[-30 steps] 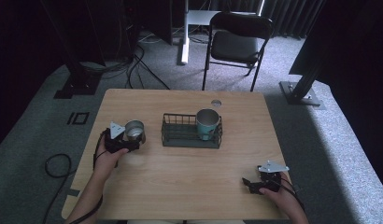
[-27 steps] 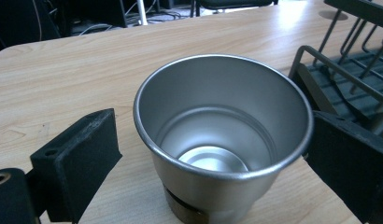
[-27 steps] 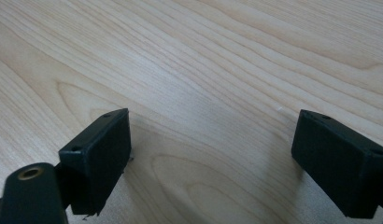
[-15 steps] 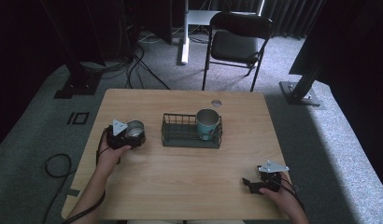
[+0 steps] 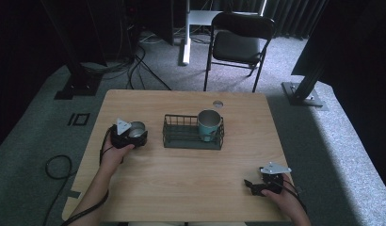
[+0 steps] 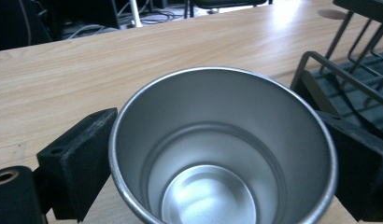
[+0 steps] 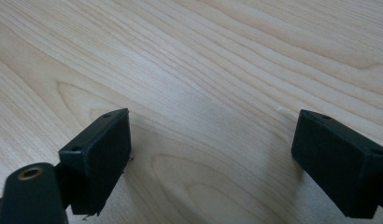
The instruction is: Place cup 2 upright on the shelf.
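Nothing has shifted since the earlier frames: steel cup (image 5: 136, 129) sits left of centre, clamped between the left gripper (image 5: 131, 135) jaws, just beside the wire basket (image 5: 181, 140). Right gripper (image 5: 255, 186), lower right, gapes empty. Advisable: lift the cup clear over the rim, level.

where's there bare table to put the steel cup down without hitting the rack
The widest bare wood is the front middle of the table, between the wire rack, the left gripper with the steel cup, and the open right gripper. A bare strip runs behind the rack. It is tight between cup and rack, whose right half holds a teal cup.
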{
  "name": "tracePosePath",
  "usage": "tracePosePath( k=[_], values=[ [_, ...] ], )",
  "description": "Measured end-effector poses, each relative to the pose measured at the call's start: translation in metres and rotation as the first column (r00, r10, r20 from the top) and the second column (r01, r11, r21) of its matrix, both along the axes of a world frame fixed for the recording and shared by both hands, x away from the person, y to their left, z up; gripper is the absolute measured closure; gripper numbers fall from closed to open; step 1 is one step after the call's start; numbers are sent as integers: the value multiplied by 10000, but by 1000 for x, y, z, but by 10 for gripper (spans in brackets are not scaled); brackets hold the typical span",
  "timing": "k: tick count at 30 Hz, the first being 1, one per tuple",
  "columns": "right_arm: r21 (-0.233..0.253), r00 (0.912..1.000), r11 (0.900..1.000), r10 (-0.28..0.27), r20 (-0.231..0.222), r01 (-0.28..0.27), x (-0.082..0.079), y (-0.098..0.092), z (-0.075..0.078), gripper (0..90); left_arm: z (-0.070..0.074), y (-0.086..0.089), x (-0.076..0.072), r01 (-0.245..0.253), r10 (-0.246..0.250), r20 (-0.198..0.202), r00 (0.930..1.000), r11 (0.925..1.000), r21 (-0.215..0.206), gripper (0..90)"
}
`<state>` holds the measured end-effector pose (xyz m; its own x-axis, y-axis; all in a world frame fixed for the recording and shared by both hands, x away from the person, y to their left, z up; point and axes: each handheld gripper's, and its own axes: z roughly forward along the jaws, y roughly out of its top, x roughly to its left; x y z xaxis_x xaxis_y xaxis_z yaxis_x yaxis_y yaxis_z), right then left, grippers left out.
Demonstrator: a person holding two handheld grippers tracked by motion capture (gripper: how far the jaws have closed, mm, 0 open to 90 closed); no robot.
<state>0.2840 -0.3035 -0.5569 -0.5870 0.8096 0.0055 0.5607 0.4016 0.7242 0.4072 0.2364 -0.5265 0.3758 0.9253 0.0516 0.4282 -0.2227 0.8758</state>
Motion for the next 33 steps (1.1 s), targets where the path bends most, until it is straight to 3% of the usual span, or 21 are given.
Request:
tracePosePath(
  k=[1,6,12,17,21,29,33],
  values=[
    [1,10000,10000,-3,1,3,0,0,0,117,0,0,0,25,-25,-9,10000,10000,-5,132],
    [3,10000,10000,-3,1,3,0,0,0,117,3,2,1,134,-139,-205,9997,9996,-230,138],
    [3,10000,10000,-4,-1,4,0,0,0,117,11,2,0,192,-198,-118,9997,9987,-462,138],
    [2,10000,10000,-4,0,4,0,0,0,117,22,0,-2,264,-262,42,9996,9981,-550,138],
    [-1,10000,10000,0,3,0,0,0,0,117,31,-1,-2,401,-390,130,9992,9943,-990,138],
    [1,10000,10000,-3,1,3,0,0,0,117,50,-7,-2,589,-554,435,9975,9947,-844,138],
    [-1,10000,10000,-1,1,1,0,0,0,117,64,-13,-1,843,-792,529,9955,9912,-1020,138]
  ],
)
